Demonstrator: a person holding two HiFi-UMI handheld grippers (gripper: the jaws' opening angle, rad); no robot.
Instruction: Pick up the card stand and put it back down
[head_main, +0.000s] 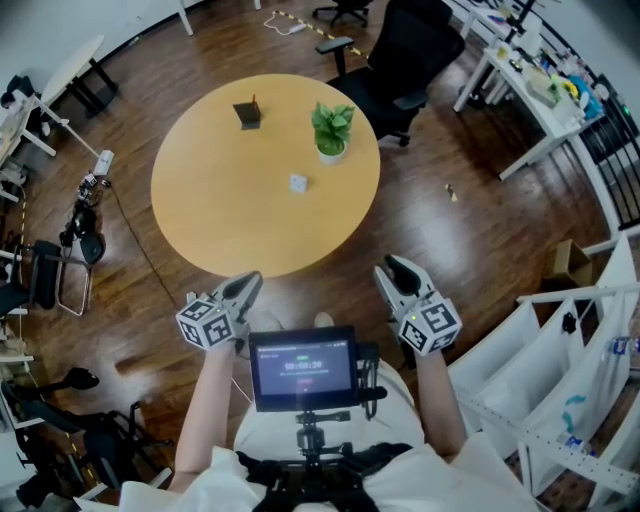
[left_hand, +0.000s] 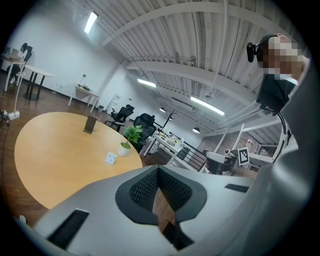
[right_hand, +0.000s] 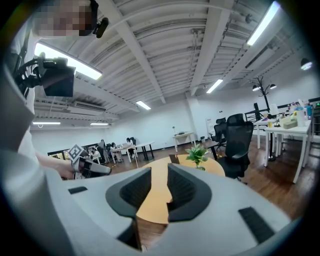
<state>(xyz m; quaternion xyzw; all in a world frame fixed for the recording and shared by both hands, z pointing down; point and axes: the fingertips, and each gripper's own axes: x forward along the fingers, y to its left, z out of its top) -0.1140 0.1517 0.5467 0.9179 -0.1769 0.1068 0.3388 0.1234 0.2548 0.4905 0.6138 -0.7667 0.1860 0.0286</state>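
The left tongs (head_main: 250, 283) hang at the near rim of the round, light-wood counter (head_main: 200, 215). In the left gripper view the left tongs (left_hand: 159, 169) have their dark ribbed pads brought together at the tips, and nothing is caught in them. Only a wedge of brown wooden floor (head_main: 130, 330) shows behind the pads.

The right tongs (head_main: 392, 266) hang just beside the same rim, level with the left pair and well apart from it. In the right gripper view the right tongs (right_hand: 159, 175) stand partly apart with a moderate gap. The counter top shows through that gap, and nothing sits in it.

The small, dark, box-shaped card stand (head_main: 247, 113) stands upright on the far side of the counter. It is well ahead of the left tongs and ahead and to the left of the right tongs, and neither pair touches it. The left gripper view shows the card stand (left_hand: 90, 124) far beyond the closed tips.

A small green plant in a white pot (head_main: 331, 130) stands beside the card stand, on the side nearer the right tongs. A small white square object (head_main: 298, 183) lies on the counter between that plant and the tongs. A black office chair (head_main: 410, 50) stands past the counter's far edge. A black screen on a mount (head_main: 303, 368) sits behind and between the two pairs of tongs, close to the person's body.
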